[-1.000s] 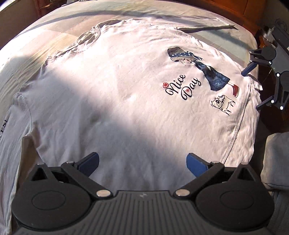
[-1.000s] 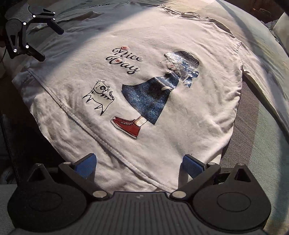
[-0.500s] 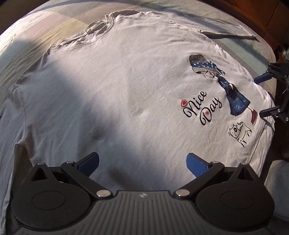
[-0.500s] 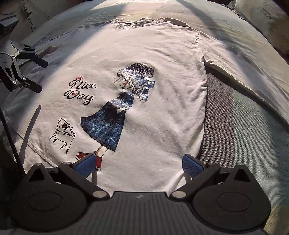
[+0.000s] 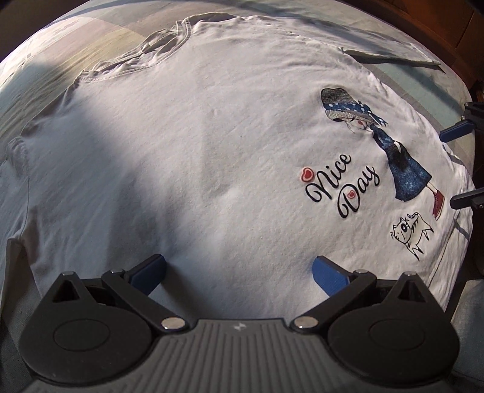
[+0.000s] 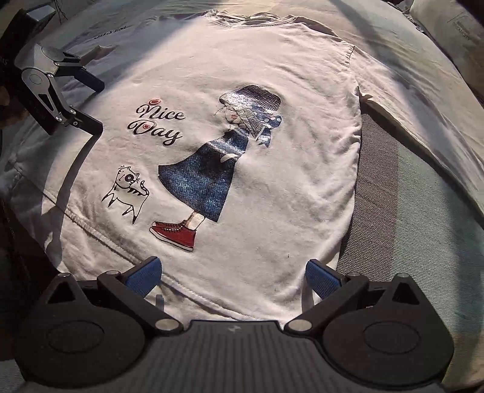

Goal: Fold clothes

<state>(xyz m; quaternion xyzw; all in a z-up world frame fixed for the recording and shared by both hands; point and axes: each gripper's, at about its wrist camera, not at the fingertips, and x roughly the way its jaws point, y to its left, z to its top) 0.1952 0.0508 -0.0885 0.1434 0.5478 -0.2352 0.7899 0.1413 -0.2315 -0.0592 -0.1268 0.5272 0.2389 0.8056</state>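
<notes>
A white T-shirt (image 5: 193, 157) lies spread flat, print side up, on a bed. Its print shows a girl in a blue dress (image 6: 205, 178), a small cat and the words "Nice Day" (image 5: 338, 187). My left gripper (image 5: 239, 272) hovers open over the shirt's side, level with the middle of the body, nothing between its blue pads. It also shows at the left of the right wrist view as the left gripper (image 6: 96, 105). My right gripper (image 6: 233, 279) is open over the hem (image 6: 193, 290), below the red shoe. Its fingertips (image 5: 453, 133) show at the right edge of the left wrist view.
The bed cover (image 6: 408, 211) is grey and pale green to the right of the shirt. The shirt's sleeve (image 6: 423, 121) lies stretched out there. A pillow (image 6: 450, 33) sits at the far right corner. Wooden furniture (image 5: 438, 21) stands beyond the bed.
Both grippers have shifted over the shirt: the left one toward the collar side, the right one from the hem's corner to its middle. Both stayed open. The shirt has not moved.
</notes>
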